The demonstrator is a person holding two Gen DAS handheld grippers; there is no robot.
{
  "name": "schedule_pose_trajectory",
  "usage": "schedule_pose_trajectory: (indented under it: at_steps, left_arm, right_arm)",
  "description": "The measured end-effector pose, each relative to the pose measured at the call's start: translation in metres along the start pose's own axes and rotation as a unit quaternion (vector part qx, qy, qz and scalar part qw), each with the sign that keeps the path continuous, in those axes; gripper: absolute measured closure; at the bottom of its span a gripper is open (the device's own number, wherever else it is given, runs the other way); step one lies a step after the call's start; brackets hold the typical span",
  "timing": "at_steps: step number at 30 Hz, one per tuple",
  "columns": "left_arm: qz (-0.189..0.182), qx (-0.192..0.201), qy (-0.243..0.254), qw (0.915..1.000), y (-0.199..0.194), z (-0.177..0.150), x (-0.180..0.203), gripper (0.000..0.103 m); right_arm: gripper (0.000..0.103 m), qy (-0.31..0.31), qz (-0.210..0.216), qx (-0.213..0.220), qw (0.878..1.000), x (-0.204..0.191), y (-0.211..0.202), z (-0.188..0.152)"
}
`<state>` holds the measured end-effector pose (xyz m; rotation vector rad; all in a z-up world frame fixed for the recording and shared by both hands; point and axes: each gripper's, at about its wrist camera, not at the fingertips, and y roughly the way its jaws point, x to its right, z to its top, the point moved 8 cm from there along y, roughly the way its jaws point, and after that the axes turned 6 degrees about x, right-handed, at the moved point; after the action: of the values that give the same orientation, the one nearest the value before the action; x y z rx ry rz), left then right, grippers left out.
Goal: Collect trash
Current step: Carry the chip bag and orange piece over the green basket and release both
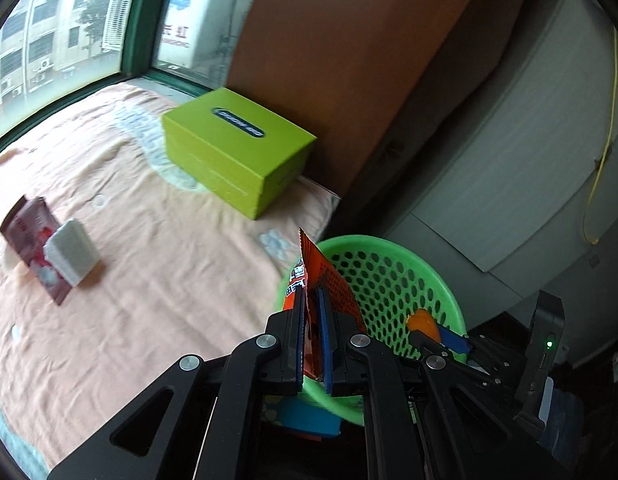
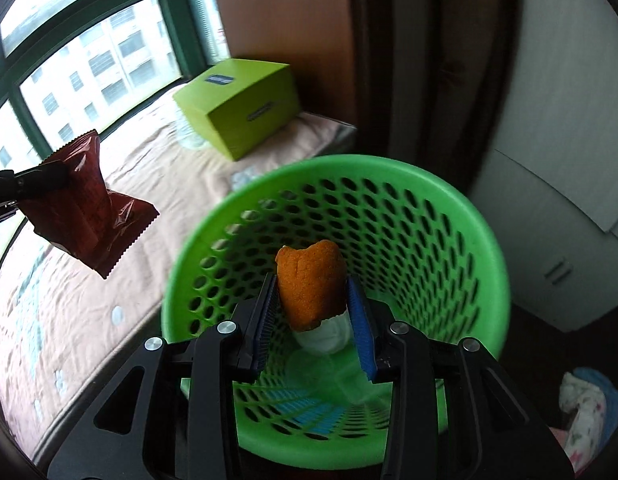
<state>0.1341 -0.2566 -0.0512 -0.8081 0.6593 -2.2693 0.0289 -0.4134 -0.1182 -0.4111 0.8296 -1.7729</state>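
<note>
The right gripper (image 2: 313,320) is seen nearest, poised over the mouth of the green basket (image 2: 461,208). An orange, sponge-like piece of food (image 2: 311,284) with a white paper wrap at its lower end is framed between the blue pads (image 2: 359,320); the jaws are slightly parted, and whether the pads press on it cannot be told.

The left gripper (image 1: 311,336) is clenched on an orange-red snack wrapper (image 1: 325,280), held just beside the basket's rim on the bed side and not yet over the opening.

A dark red packet (image 1: 33,240) and a pale block (image 1: 71,250) are left near the window-side edge of the bed (image 1: 169,260); a green box (image 1: 237,152) is noted at the far corner.

Risks, as judged:
- If the wrapper is let go early, it is expected to land on the bed or the floor, being light and held outside the rim.
- The food could catch on a pad and hang there.
- With both grippers crowded at the one basket, it could be knocked or tipped.
</note>
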Motion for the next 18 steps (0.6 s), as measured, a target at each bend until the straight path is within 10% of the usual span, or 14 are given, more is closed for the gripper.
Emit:
schedule_pose_trajectory:
  at_steps: [18]
  left_arm:
    - [-0.010, -0.055, 0.044, 0.9975, 0.058, -0.014, 0.052, 0.092]
  right_arm:
    - [0.046, 0.033, -0.017, 0.030, 0.999, 0.040, -0.020, 0.002]
